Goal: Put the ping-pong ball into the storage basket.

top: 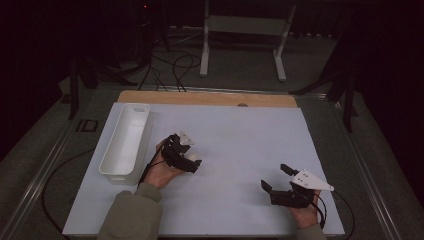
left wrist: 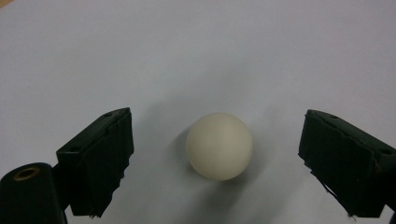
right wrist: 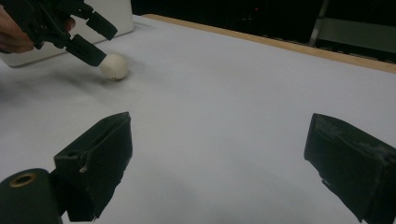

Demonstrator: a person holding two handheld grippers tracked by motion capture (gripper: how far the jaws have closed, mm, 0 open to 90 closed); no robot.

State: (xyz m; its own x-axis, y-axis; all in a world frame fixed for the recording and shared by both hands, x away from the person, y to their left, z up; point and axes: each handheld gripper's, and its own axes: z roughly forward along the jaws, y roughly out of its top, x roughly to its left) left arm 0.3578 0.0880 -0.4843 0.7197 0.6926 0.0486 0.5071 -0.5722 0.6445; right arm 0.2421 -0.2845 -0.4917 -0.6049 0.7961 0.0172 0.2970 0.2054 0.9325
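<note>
In the left gripper view the two black jaws stand wide, and a cream ball (left wrist: 219,145) sits on the white sheet (left wrist: 196,56) between them with a clear gap of sheet on either side, so neither pad touches it and nothing is held. The ball rests in its own soft shadow, a little nearer the left-hand jaw than the other. In the right gripper view the left gripper (right wrist: 95,39) slants down from the upper left, one jaw above the ball (right wrist: 114,66) and the lower jaw's tip just at the ball's side; whether that tip touches it cannot be told from there. A hand (right wrist: 14,35) grips the tool's body at the frame's edge. The right gripper's own jaws stand wide apart as well, with only bare sheet between them. From the high view the left gripper (top: 187,157) lies left of the table's middle, held by the left hand (top: 160,172) coming out of an olive sleeve (top: 131,216), and the right gripper (top: 276,179) sits well apart near the front right corner with its grey plate (top: 310,180) on top. A long white bin (top: 125,142) stands along the sheet's left edge, just beside the left hand. Beyond the sheet runs a strip of wooden tabletop (top: 210,98).
</note>
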